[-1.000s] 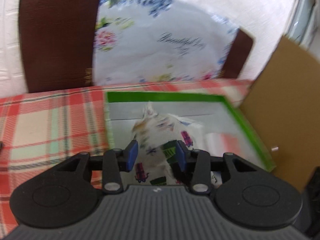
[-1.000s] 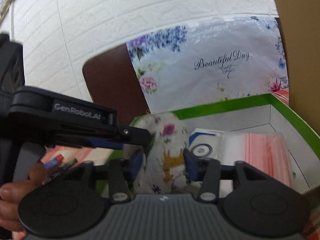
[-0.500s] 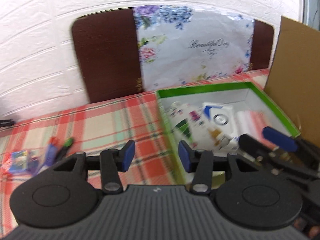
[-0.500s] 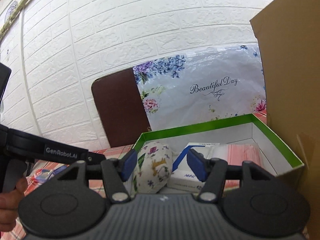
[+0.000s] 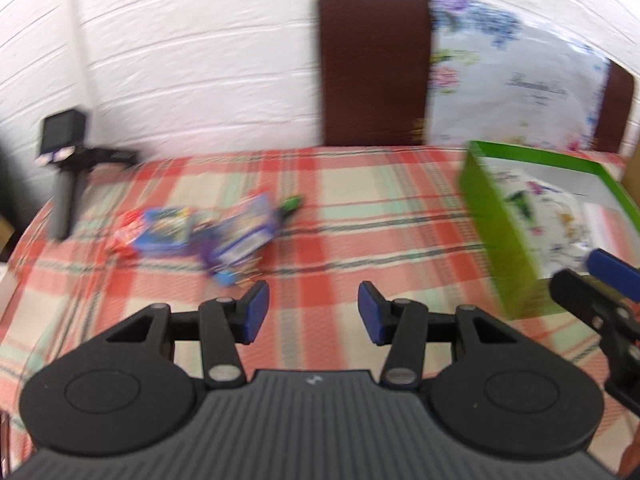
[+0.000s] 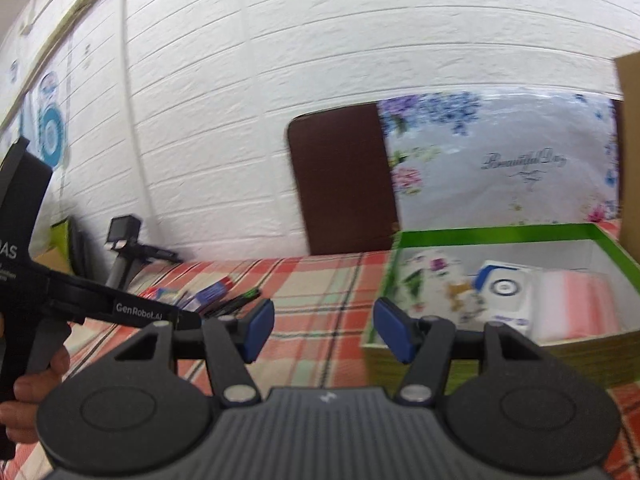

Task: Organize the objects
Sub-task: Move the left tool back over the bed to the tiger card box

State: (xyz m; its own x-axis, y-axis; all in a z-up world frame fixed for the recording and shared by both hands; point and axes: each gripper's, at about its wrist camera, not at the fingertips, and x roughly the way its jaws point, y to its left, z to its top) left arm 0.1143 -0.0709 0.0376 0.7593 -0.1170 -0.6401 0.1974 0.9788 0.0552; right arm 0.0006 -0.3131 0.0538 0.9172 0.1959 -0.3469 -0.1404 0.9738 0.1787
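A green-rimmed box stands on the checked tablecloth at the right. In it lie a patterned cloth pouch, a white and blue carton and a pink packet. Blurred colourful packets and a green-tipped pen lie on the cloth at the left; they also show in the right wrist view. My left gripper is open and empty above the cloth, between packets and box. My right gripper is open and empty, just left of the box.
A dark brown chair back with a flowered bag stands behind the table against a white brick wall. A black camera stand sits at the far left. Brown cardboard rises at the right edge.
Both grippers have let go of the patterned pouch, which now lies in the box. Both have pulled back and swung left, the left one toward the packets.
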